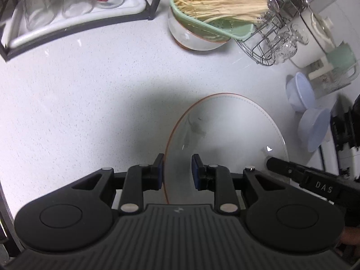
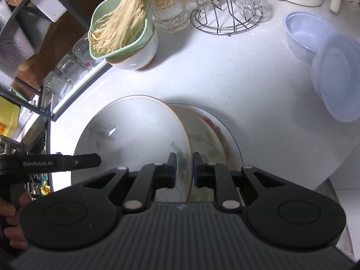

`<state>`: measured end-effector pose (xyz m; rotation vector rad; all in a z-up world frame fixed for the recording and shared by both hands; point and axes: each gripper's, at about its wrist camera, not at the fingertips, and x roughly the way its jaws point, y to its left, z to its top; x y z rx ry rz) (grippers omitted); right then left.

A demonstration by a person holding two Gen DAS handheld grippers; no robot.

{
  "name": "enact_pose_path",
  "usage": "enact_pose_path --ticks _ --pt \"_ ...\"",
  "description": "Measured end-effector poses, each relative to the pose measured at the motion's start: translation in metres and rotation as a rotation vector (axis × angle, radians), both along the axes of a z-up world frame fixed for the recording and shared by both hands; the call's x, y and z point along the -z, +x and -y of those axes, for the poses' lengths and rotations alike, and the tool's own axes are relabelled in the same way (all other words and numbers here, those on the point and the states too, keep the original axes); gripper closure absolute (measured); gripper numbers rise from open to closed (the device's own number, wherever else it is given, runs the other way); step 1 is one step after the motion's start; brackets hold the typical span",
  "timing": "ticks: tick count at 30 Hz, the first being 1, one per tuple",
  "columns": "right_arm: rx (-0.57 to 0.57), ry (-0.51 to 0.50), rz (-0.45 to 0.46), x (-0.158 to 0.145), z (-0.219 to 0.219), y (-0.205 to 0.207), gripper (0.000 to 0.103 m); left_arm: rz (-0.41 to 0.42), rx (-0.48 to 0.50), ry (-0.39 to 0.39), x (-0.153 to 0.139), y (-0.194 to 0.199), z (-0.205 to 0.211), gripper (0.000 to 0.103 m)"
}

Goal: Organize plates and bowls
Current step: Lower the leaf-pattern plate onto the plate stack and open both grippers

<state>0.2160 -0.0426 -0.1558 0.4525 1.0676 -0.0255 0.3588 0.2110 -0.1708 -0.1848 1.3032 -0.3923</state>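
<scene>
A large white bowl with an orange rim is held between both grippers. My left gripper straddles its left rim with the jaws partly apart; the rim lies against the left pad. My right gripper has its jaws narrowly around the bowl's right rim. Under and to the right of it lie a second bowl and a plate with a blue rim on the white counter. Another white bowl at the back carries a green colander.
The green colander holds pale noodles. A black rack with glasses stands back left. A wire glass stand, a white kettle and two translucent plastic bowls stand to the right.
</scene>
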Motion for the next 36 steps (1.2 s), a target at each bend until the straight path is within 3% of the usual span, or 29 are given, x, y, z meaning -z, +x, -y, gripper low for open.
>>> enact_pose_path --ticks 18,36 --pt "-0.052 -0.051 0.005 0.017 0.011 0.001 0.085 0.013 0.015 0.131 0.009 -0.007 0.032 0.075" --pt "-0.01 -0.098 0.053 0.012 0.009 -0.006 0.085 0.058 -0.055 0.077 -0.029 -0.022 0.016 0.075"
